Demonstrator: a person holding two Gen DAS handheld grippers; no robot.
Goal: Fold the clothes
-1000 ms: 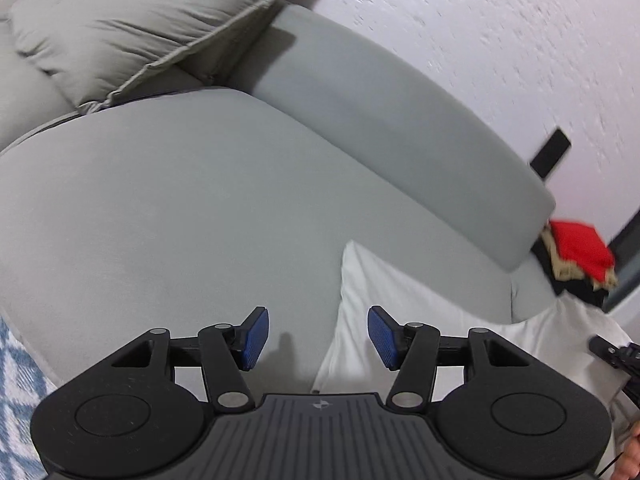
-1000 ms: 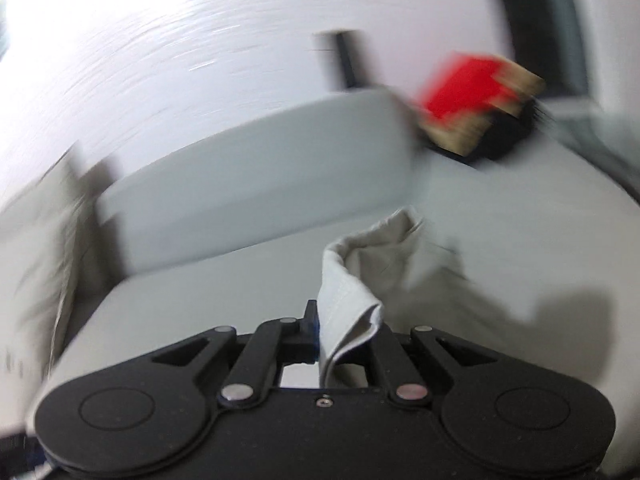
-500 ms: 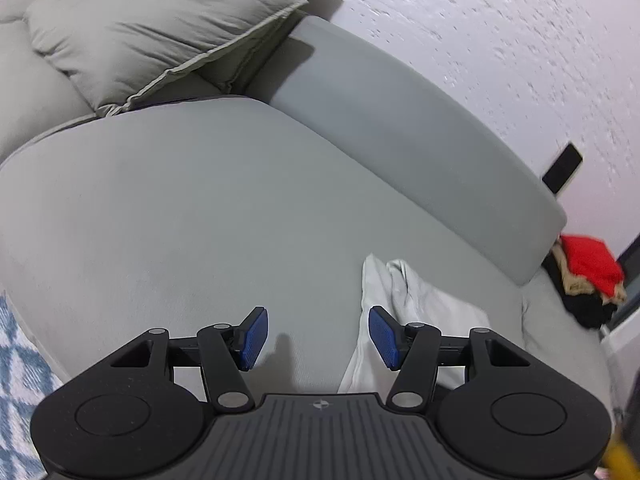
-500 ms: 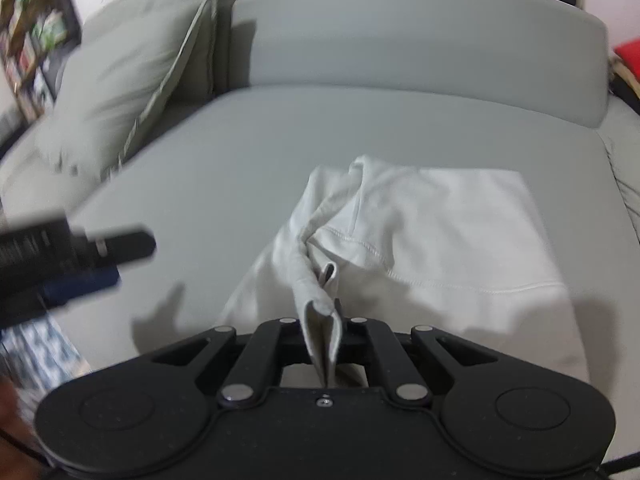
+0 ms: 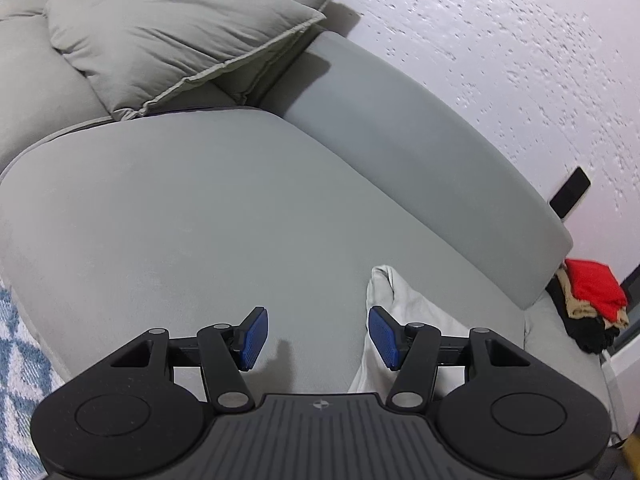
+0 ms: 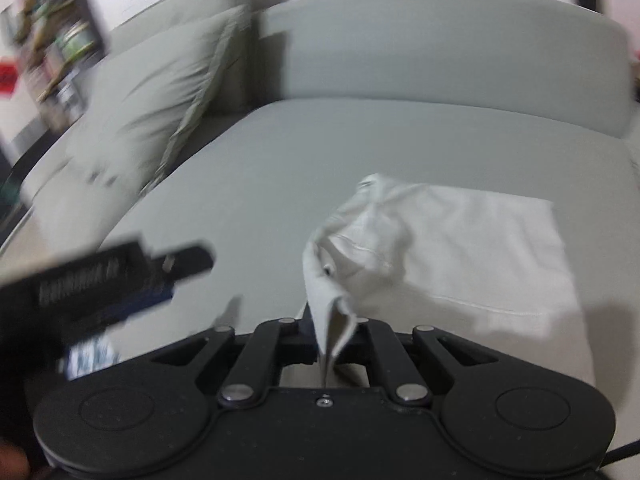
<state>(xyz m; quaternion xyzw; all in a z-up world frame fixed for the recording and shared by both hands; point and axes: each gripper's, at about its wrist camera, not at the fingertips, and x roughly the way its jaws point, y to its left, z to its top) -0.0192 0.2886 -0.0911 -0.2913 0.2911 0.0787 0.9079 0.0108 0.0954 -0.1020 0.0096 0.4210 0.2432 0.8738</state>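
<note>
The right tool (image 6: 326,344) is clamped on a bunched edge of the white garment (image 6: 460,248), its pads buried in the cloth and not visible. From that pinch the fabric lifts and rumples, then lies flat on the sofa seat (image 6: 280,168), stretching away to the right. The left tool (image 5: 316,334) hovers low over the seat with its blue pads (image 5: 252,338) wide apart, empty, the garment's raised corner just beside its right finger. In the right wrist view it is a dark blur. Grey cushions (image 5: 172,28) and a stack of red and tan clothes (image 5: 592,304) sit at the edges.
</note>
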